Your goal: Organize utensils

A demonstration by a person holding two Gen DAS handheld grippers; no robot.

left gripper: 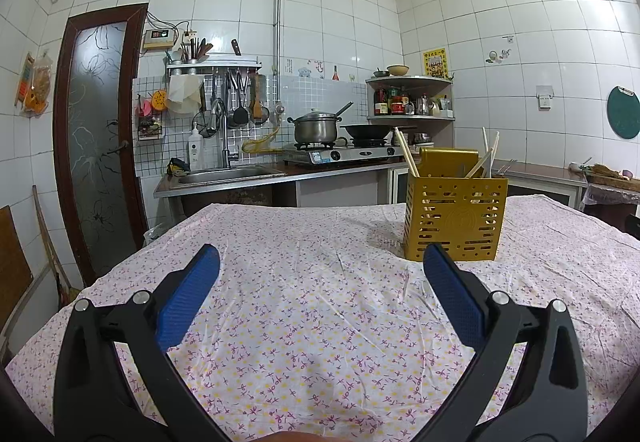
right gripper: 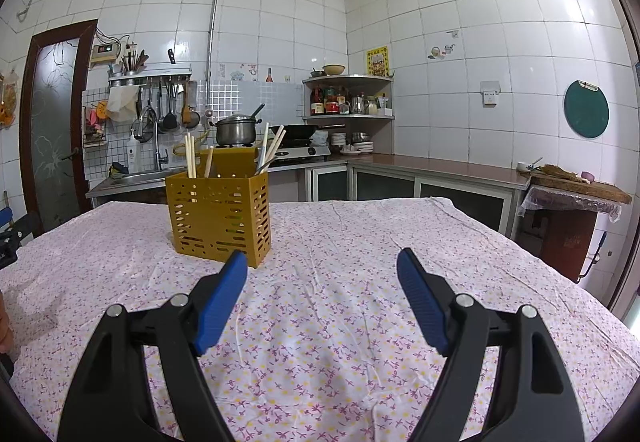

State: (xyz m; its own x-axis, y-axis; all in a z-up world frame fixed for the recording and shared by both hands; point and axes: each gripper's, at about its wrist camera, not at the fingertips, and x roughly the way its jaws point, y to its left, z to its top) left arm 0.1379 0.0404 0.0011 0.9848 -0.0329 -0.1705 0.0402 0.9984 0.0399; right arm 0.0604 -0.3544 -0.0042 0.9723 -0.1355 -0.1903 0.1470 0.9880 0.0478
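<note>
Yellow perforated plastic holder [right gripper: 219,219] is standing on the flowered-cloth counter [right gripper: 360,302] with wooden chopsticks [right gripper: 190,161] already inside, while both hand-held grippers, left [left gripper: 321,267] and right [right gripper: 322,269], are hovering apart and empty, so sorting seems nearly done.

Left hand-held gripper [left gripper: 320,258]: black plastic arms, triangular cut-outs, two silver round screws per side, blue ribbed pads [left gripper: 454,294]. Right hand-held gripper [right gripper: 322,262]: same black build, silver screws, blue ribbed pads [right gripper: 220,302], lower half of frame.
</note>
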